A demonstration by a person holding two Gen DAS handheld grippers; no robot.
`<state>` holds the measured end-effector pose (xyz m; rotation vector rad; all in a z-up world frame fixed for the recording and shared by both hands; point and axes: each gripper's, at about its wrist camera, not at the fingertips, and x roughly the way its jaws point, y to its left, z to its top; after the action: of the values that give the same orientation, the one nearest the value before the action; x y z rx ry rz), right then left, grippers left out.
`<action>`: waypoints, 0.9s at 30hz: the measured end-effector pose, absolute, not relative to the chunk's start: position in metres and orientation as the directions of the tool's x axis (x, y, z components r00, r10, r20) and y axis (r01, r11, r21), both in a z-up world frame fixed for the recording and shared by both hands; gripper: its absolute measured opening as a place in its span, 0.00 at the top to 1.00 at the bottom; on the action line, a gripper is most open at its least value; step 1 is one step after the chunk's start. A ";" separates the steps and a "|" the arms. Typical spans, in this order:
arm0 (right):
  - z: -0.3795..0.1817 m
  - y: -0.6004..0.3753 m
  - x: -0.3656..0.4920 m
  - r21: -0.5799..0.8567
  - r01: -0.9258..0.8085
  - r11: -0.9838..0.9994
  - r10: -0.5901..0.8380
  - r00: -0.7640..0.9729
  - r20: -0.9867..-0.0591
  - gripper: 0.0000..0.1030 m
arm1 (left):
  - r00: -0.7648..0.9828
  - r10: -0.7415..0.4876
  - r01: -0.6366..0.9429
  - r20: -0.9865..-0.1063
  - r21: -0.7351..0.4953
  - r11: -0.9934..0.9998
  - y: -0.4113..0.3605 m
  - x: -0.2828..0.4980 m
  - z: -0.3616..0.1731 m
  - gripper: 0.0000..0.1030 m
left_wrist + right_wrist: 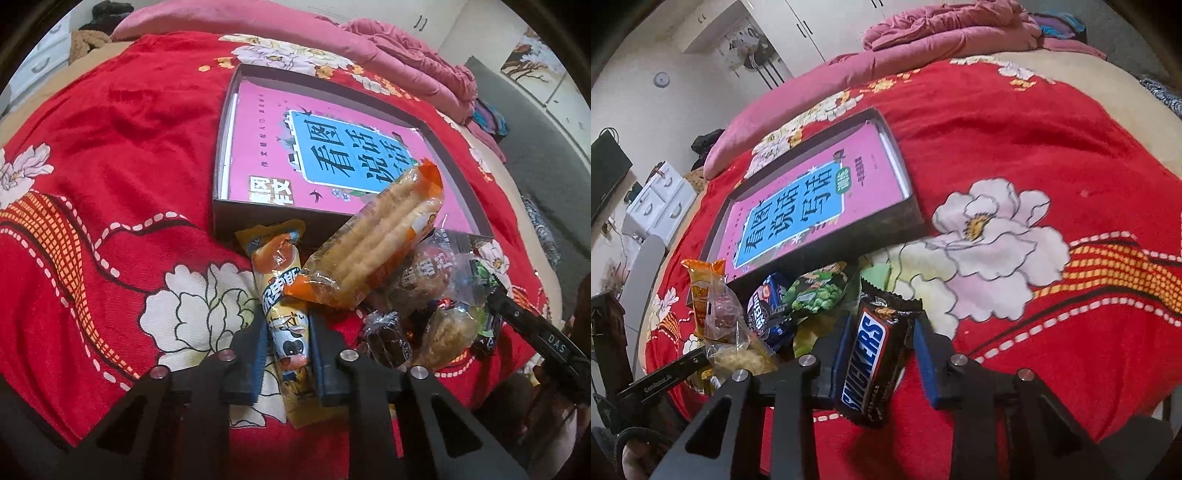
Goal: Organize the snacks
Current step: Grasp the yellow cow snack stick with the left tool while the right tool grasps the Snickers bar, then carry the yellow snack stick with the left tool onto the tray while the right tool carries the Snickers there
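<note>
My left gripper is shut on a yellow cow-print snack packet that lies lengthwise between its blue pads. An orange wafer pack leans on the near wall of a shallow dark box that holds a pink book. My right gripper is shut on a Snickers bar. A pile of snacks lies left of it, in front of the box; the book shows there too.
Everything rests on a red floral blanket over a bed. A pink quilt is bunched at the far side. The other gripper's black arm shows at right. White drawers stand by the wall.
</note>
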<state>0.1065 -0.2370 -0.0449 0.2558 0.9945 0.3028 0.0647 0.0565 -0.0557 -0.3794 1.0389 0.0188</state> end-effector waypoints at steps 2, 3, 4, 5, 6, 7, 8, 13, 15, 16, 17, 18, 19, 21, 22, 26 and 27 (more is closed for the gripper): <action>-0.044 -0.244 0.106 0.359 -0.121 0.925 0.368 0.515 -0.774 0.69 | 0.515 -0.176 -0.192 -0.839 -0.313 0.930 0.060 0.063 -0.054 0.84; -0.044 -0.247 0.106 0.362 -0.112 0.925 0.366 0.519 -0.772 0.69 | 0.515 -0.182 -0.190 -0.837 -0.319 0.929 0.061 0.061 -0.054 0.85; -0.044 -0.251 0.107 0.366 -0.105 0.925 0.364 0.522 -0.771 0.70 | 0.517 -0.186 -0.188 -0.836 -0.323 0.928 0.062 0.060 -0.052 0.85; -0.043 -0.253 0.107 0.369 -0.101 0.924 0.365 0.524 -0.770 0.70 | 0.520 -0.188 -0.186 -0.833 -0.325 0.927 0.063 0.058 -0.051 0.85; -0.043 -0.256 0.108 0.373 -0.095 0.923 0.364 0.528 -0.767 0.70 | 0.522 -0.189 -0.184 -0.832 -0.327 0.927 0.063 0.056 -0.049 0.85; -0.042 -0.259 0.109 0.375 -0.091 0.923 0.363 0.534 -0.764 0.71 | 0.527 -0.191 -0.182 -0.828 -0.330 0.926 0.064 0.054 -0.047 0.86; -0.040 -0.261 0.108 0.376 -0.089 0.922 0.362 0.539 -0.760 0.71 | 0.534 -0.193 -0.179 -0.823 -0.333 0.926 0.065 0.052 -0.044 0.86; -0.031 -0.265 0.110 0.365 -0.096 0.926 0.352 0.571 -0.742 0.72 | 0.590 -0.200 -0.159 -0.782 -0.356 0.921 0.069 0.045 -0.026 0.86; -0.027 -0.265 0.110 0.363 -0.102 0.926 0.351 0.582 -0.733 0.73 | 0.607 -0.195 -0.155 -0.770 -0.355 0.922 0.071 0.044 -0.022 0.86; -0.025 -0.264 0.111 0.363 -0.106 0.926 0.353 0.587 -0.729 0.73 | 0.617 -0.194 -0.153 -0.763 -0.358 0.921 0.072 0.044 -0.019 0.86; -0.023 -0.264 0.111 0.360 -0.110 0.926 0.353 0.591 -0.725 0.73 | 0.625 -0.186 -0.156 -0.758 -0.355 0.922 0.073 0.044 -0.016 0.86; -0.021 -0.263 0.111 0.358 -0.116 0.927 0.353 0.598 -0.720 0.74 | 0.631 -0.177 -0.160 -0.755 -0.350 0.923 0.074 0.043 -0.015 0.86; -0.020 -0.262 0.111 0.357 -0.118 0.926 0.353 0.600 -0.717 0.74 | 0.635 -0.168 -0.163 -0.754 -0.344 0.925 0.075 0.043 -0.013 0.86; -0.018 -0.261 0.112 0.355 -0.122 0.927 0.353 0.607 -0.712 0.74 | 0.636 -0.159 -0.172 -0.755 -0.339 0.925 0.077 0.043 -0.013 0.86; -0.017 -0.261 0.112 0.352 -0.124 0.928 0.352 0.609 -0.711 0.74 | 0.634 -0.150 -0.182 -0.759 -0.335 0.924 0.080 0.043 -0.013 0.86; -0.012 -0.260 0.114 0.352 -0.131 0.927 0.354 0.620 -0.700 0.74 | 0.637 -0.125 -0.211 -0.760 -0.329 0.920 0.088 0.044 -0.012 0.86; -0.010 -0.259 0.115 0.352 -0.133 0.926 0.355 0.624 -0.696 0.74 | 0.644 -0.125 -0.212 -0.755 -0.333 0.919 0.090 0.044 -0.012 0.86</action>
<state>0.1149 -0.2595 -0.0104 0.2793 0.8534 0.2842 0.0436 0.0902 -0.0116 -0.4158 0.8770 0.0510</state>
